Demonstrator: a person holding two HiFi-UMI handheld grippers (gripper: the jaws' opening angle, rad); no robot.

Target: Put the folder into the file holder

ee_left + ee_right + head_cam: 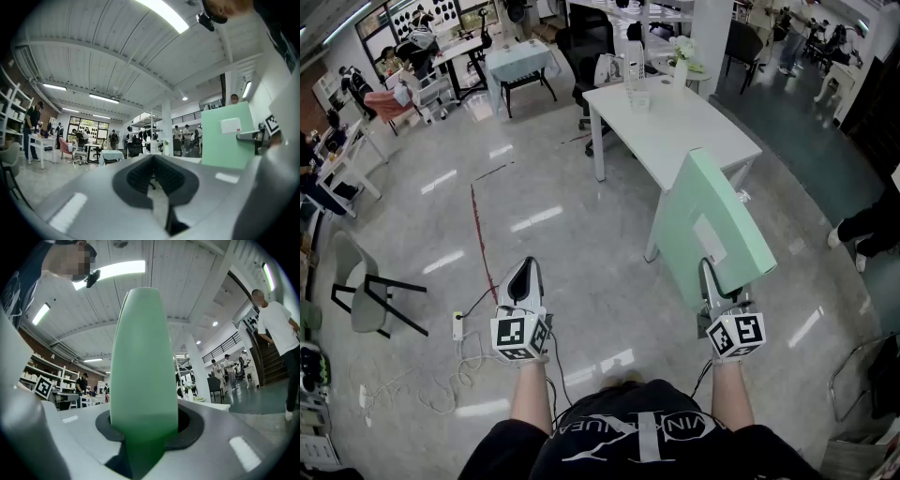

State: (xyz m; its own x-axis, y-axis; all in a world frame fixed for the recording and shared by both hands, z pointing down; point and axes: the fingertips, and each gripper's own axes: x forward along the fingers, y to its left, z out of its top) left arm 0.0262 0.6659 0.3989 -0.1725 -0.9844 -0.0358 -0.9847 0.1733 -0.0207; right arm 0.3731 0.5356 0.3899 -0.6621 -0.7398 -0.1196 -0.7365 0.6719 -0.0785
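A mint-green folder (712,225) with a white label stands upright in the air, and my right gripper (709,274) is shut on its lower edge. In the right gripper view the folder's spine (143,371) rises from between the jaws and fills the middle. In the left gripper view the folder (227,136) shows at the right. My left gripper (525,269) is held at the same height to the left, shut with nothing in it; its pads (140,176) meet at the tip. A clear upright holder (636,89), hard to make out, stands on the white table (675,131) ahead.
The white table's near corner is just beyond the folder. A grey chair (366,295) stands at the left, and a power strip with cables (457,325) lies on the floor. A person's legs (867,230) show at the right edge. Black office chairs (586,47) stand behind the table.
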